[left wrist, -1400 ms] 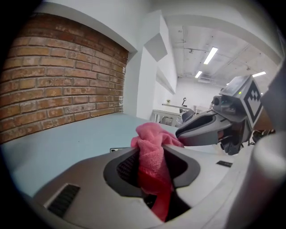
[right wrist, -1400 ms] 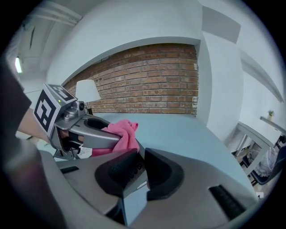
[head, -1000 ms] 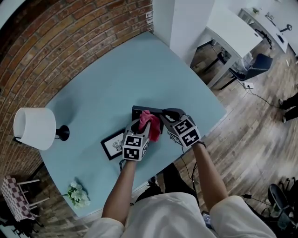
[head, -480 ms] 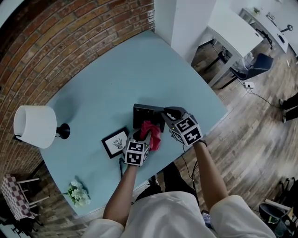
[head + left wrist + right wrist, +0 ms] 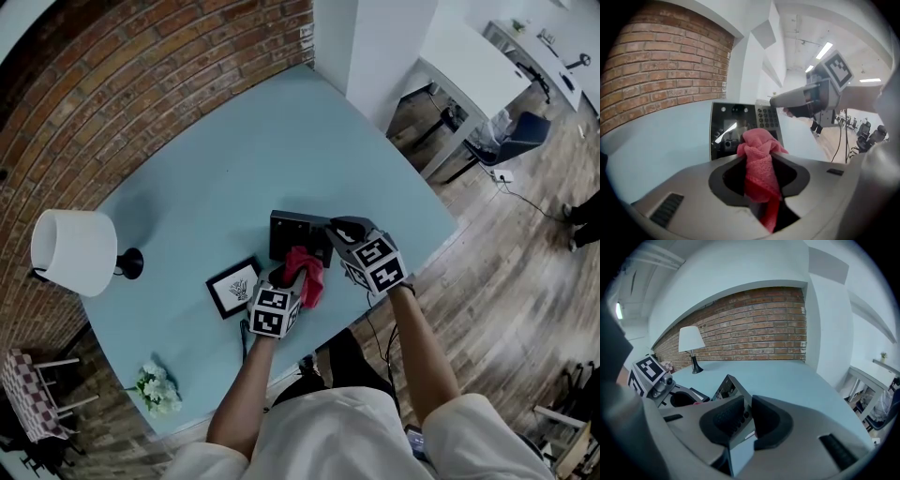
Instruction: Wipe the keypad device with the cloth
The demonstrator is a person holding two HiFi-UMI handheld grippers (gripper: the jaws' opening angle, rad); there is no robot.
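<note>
The black keypad device [image 5: 296, 233] stands on the light blue table [image 5: 206, 178]. My right gripper [image 5: 331, 231] is shut on the device's right edge; in the right gripper view the device [image 5: 727, 389] sits wedged between the two jaws of the right gripper [image 5: 747, 411]. My left gripper [image 5: 288, 275] is shut on a bunched pink cloth [image 5: 306, 271], which rests at the device's near edge. In the left gripper view the cloth [image 5: 760, 165] fills the gap of the left gripper [image 5: 759, 154], with the device's screen and keys [image 5: 740, 127] just beyond it.
A small framed picture [image 5: 232, 287] lies left of the device. A white-shaded lamp [image 5: 69, 253] stands at the table's left, and a flower bunch [image 5: 156, 393] lies near the front-left edge. A white column [image 5: 375, 47] rises behind the table.
The left gripper has drawn the cloth back from over the device's face to its near edge, toward the person. The right gripper has kept its hold on the device.
</note>
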